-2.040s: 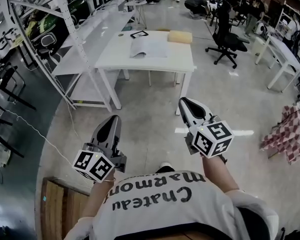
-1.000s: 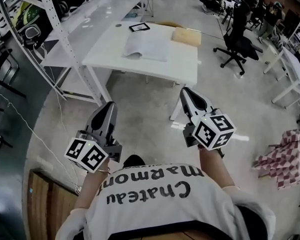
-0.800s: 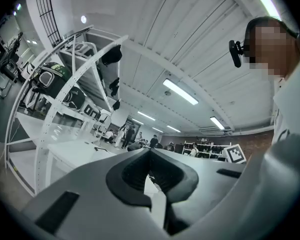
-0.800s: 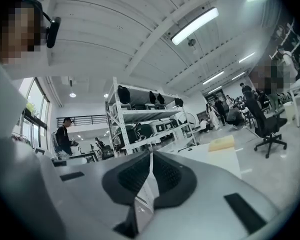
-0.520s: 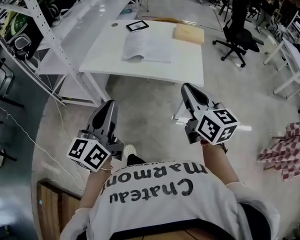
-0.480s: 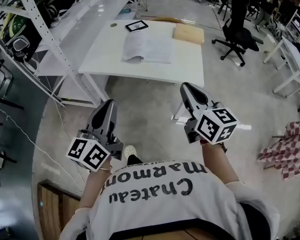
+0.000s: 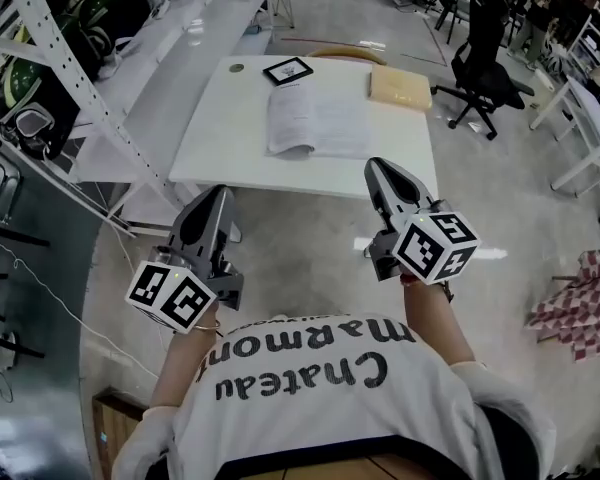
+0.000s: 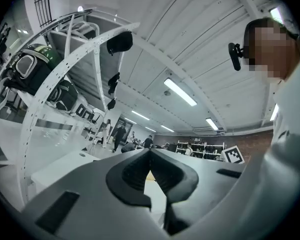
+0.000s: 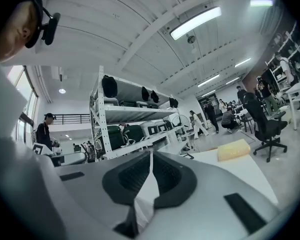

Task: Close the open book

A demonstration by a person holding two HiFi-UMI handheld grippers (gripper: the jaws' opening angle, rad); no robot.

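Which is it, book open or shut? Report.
Open: the book lies spread flat on the white table, pages up.

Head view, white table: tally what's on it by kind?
open book: 1
marker card: 1
tan pad: 1
small round disc: 1
Total: 4

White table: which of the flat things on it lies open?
The white paper book in the middle, pages spread; the tan rectangular pad shows none.
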